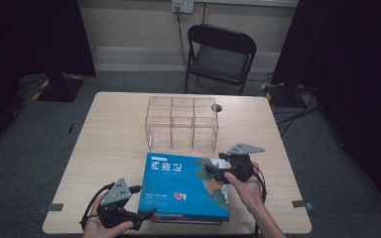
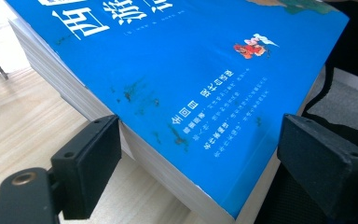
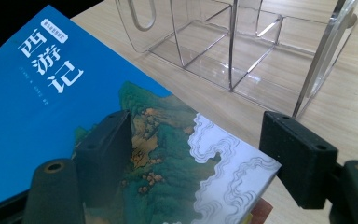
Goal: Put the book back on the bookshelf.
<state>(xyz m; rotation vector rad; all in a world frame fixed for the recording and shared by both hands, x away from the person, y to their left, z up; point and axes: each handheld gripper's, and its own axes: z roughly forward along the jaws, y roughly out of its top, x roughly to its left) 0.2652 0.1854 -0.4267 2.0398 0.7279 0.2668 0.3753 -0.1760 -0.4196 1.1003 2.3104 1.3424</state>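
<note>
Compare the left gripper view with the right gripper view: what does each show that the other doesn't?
Left gripper view: the book's page edges at a near corner, with small print on the cover and the table edge beyond. Right gripper view: the clear divided box, the painted landscape on the cover, and the title in full. Both: the blue book between open black jaws, and the wooden table.

A clear acrylic organizer (image 1: 181, 124) with upright dividers stands empty near the middle of the light wooden table (image 1: 109, 139). Beyond the table's far edge a black folding chair (image 1: 220, 57) stands on grey carpet, below a wall socket (image 1: 182, 5).
</note>
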